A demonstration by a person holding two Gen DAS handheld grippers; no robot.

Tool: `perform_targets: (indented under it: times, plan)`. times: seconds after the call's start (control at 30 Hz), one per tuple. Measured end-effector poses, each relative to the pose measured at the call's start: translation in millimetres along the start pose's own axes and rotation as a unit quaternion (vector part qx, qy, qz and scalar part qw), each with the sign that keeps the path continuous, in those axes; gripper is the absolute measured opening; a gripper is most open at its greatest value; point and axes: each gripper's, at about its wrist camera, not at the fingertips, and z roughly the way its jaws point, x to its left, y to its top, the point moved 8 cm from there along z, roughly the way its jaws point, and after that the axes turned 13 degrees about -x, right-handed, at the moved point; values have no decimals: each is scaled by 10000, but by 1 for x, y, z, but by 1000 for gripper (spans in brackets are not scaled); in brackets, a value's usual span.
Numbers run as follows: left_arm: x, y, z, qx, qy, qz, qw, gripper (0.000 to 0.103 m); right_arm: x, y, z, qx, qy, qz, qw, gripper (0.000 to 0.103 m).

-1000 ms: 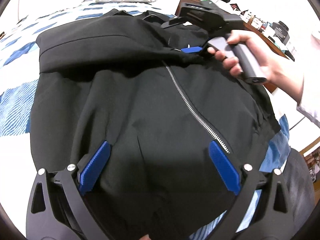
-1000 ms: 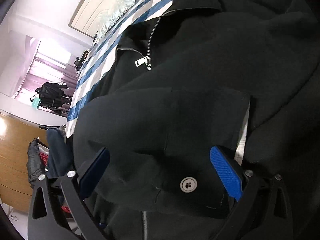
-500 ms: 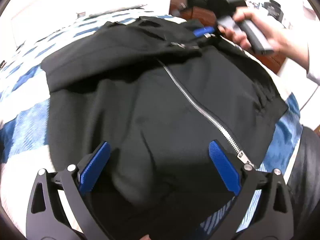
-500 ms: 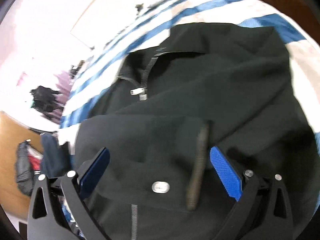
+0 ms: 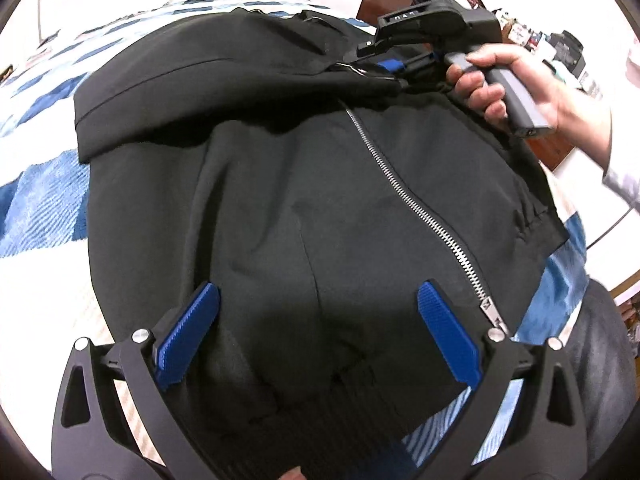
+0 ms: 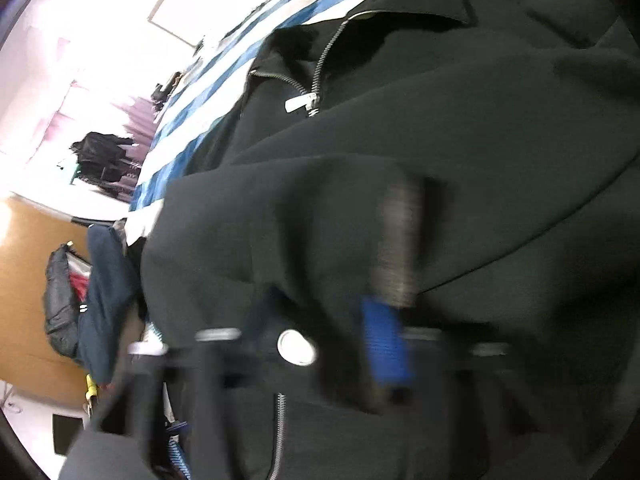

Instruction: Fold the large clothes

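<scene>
On the far left I see the blue-and-white checked bedspread (image 5: 44, 204), and the black jacket (image 5: 304, 184) lies spread across it, filling most of my left wrist view. A sleeve (image 5: 208, 80) is folded across the jacket's far part. My left gripper (image 5: 318, 332) hangs over the near hem with its blue pads (image 5: 188, 340) set wide apart and nothing between them. The silver zipper (image 5: 416, 208) runs from the far middle down to the near right. At the far right, my right hand (image 5: 516, 80) holds the right gripper (image 5: 394, 67) against the fabric near the sleeve's end. In the blurred right wrist view its blue pads (image 6: 386, 344) sit close together on a fold of jacket cloth, beside a silver snap button (image 6: 296, 347). A wooden dresser (image 5: 384, 4) stands beyond.
</scene>
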Motion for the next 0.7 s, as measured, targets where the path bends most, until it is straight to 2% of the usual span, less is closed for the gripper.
perform_targets:
  times: [0.13,0.2,0.33,0.4,0.53,0.6,0.7]
  plan:
    - [-3,-2,1,7,44,119,9999,97,13,8,-9,-128,-57,-521,9985,9]
    - [-2,-2,1,4,32,105,9999,97,17,22,-23,-432,-182,-661,9967,9]
    - [-6,-3,3,-8,13,97,10000,97,10,57,-59,-1061,-337,-535,9923,7]
    - [-5,-3,3,5,12,134,9999,97,2,72,-72,-1188,-557,-587,9896,7]
    - [-4,-3,2,10,8,190,9998,97,-32,76,-69,-1004,-1055,-656,9872,7]
    - [-3,-3,3,17,-18,166,9999,97,-57,64,-58,-813,-1222,-556,9876,7]
    - [-2,-3,4,41,-8,156,9999,97,-74,37,-29,-492,-1416,-517,9873,7]
